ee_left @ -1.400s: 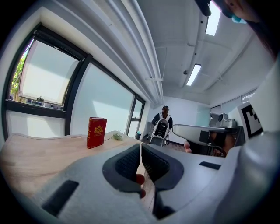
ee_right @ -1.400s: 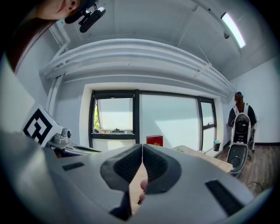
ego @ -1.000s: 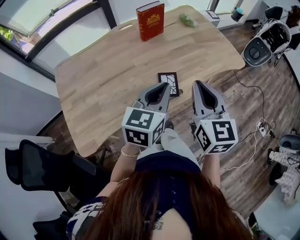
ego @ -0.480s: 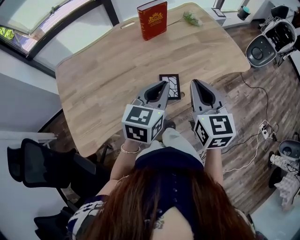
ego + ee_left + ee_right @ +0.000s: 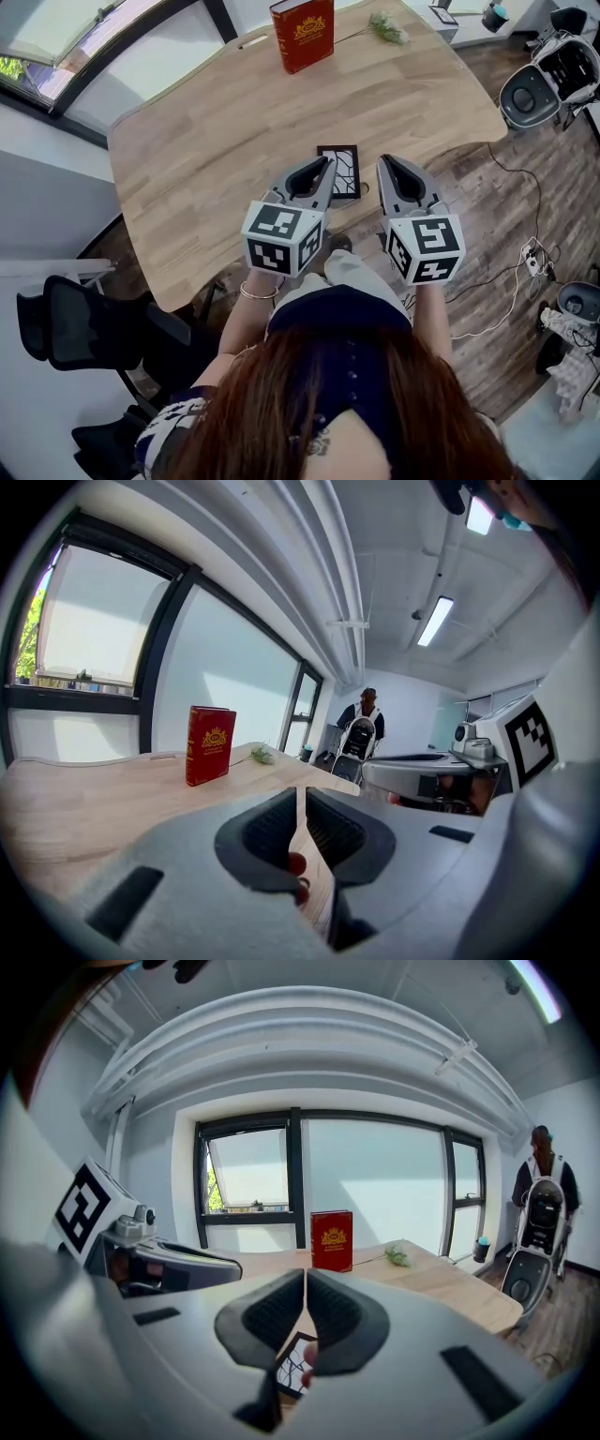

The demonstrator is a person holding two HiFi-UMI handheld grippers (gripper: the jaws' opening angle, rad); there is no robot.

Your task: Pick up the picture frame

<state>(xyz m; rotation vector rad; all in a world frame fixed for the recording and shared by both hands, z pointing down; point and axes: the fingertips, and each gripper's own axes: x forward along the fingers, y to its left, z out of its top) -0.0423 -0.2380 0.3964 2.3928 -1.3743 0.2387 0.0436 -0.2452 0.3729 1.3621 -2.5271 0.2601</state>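
A small dark picture frame (image 5: 340,170) with a black-and-white pattern lies flat on the wooden table (image 5: 206,141), close to its near edge. My left gripper (image 5: 327,163) hangs just left of the frame, jaws shut and empty. My right gripper (image 5: 383,161) hangs to the right of the frame, near the table edge, jaws also shut with nothing between them. In the right gripper view a corner of the frame (image 5: 292,1365) shows below the closed jaws. The left gripper view looks over the tabletop and does not show the frame.
A red book (image 5: 303,34) stands upright at the table's far side, with a small green sprig (image 5: 388,28) to its right. A black office chair (image 5: 80,323) sits at the left below the table. Cables (image 5: 511,272) run across the wood floor at right. A person (image 5: 366,712) stands far back.
Both grippers have moved forward and downward toward the table, closing in on either side of the picture frame. Their jaws stayed shut.
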